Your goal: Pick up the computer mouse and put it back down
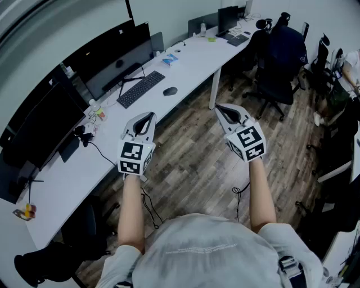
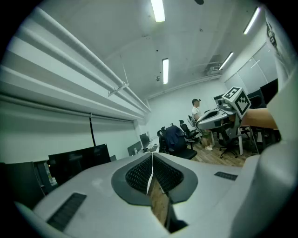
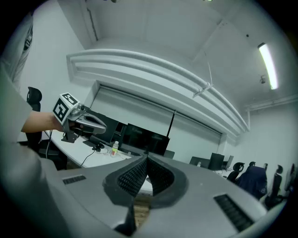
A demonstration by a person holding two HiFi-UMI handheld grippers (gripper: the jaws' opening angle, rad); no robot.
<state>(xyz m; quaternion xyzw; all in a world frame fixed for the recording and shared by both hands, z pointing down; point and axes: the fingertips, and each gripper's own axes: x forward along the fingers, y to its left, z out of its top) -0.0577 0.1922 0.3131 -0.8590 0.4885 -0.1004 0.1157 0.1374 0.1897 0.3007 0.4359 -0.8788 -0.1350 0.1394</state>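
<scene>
Left gripper (image 1: 149, 116) and right gripper (image 1: 219, 108) closed, empty, computer mouse (image 1: 170, 90) beside keyboard (image 1: 140, 88)

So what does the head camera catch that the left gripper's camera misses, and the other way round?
Only the head view shows the computer mouse and keyboard on the white desk, and the left gripper from outside. Only the left gripper view shows ceiling lights, a person standing far off, and that gripper's jaws pressed together on nothing. Both show the right gripper, dark monitors and office chairs.
</scene>
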